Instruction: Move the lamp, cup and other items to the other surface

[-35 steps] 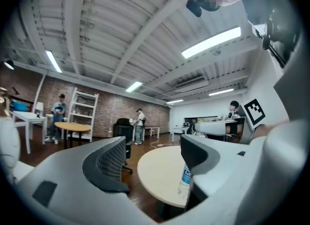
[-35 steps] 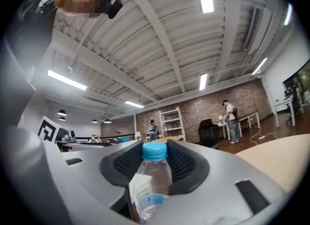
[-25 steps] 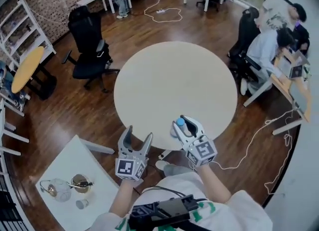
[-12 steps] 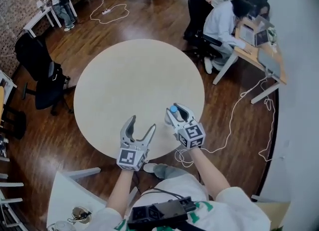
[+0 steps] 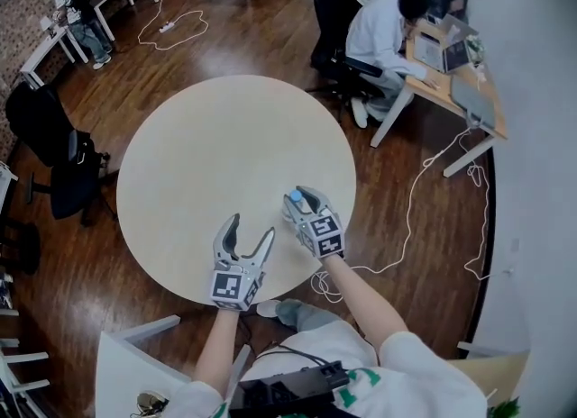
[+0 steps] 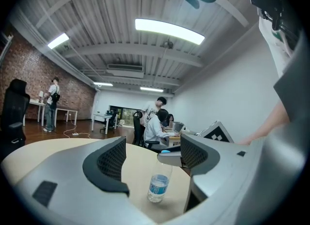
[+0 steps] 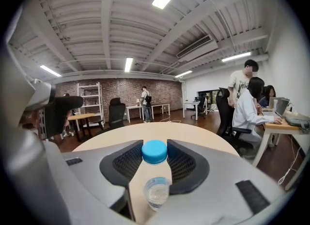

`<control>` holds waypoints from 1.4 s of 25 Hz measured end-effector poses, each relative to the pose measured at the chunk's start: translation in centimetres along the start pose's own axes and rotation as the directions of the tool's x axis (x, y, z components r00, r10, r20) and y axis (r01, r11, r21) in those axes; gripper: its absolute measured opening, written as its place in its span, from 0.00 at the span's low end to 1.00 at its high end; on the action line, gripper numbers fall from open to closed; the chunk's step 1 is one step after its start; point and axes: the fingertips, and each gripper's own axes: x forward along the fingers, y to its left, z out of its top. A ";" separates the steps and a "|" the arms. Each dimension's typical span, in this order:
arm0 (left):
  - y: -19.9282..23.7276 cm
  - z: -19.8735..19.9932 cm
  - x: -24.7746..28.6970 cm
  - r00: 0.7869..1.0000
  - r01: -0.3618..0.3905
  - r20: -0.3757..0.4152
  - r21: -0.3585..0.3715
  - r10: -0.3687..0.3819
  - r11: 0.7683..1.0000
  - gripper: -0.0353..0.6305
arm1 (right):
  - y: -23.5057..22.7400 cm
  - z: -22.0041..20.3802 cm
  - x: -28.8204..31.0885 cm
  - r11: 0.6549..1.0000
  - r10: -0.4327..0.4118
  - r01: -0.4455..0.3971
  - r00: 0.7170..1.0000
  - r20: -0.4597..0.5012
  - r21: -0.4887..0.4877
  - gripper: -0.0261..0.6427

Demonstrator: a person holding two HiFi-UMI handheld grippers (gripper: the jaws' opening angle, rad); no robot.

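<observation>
Your right tool pinches the clear blue-capped plastic bottle upright by its neck, over the round beige bench; your left tool stands open, empty.

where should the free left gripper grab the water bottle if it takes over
Its labelled middle, coming in level from the side: the water bottle is upright and round, and the right gripper holds the neck under the blue cap.
</observation>
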 end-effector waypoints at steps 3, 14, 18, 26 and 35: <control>0.0 -0.2 0.2 1.000 0.000 -0.008 0.002 0.000 1.000 0.58 | -0.5 -0.3 0.1 1.000 -0.003 0.003 1.000 0.028 0.003 0.31; -0.1 0.0 -1.7 0.999 -0.035 -0.028 0.029 0.036 0.999 0.57 | -0.9 1.3 -1.3 0.999 -0.010 0.005 0.994 0.113 0.043 0.45; 0.0 1.0 -3.4 0.998 -0.065 -0.010 0.010 0.065 0.998 0.57 | 0.8 3.5 -4.0 1.000 -0.007 0.009 0.986 0.166 -0.014 0.45; 1.8 2.2 -11.6 0.971 -0.237 0.037 -0.015 0.237 0.971 0.57 | 9.6 5.2 -7.3 0.982 0.188 -0.181 0.958 0.218 -0.051 0.45; 4.0 2.1 -28.5 0.812 -0.581 0.061 -0.001 0.580 0.814 0.56 | 29.5 5.4 -8.6 0.818 0.573 -0.573 0.801 0.173 -0.051 0.44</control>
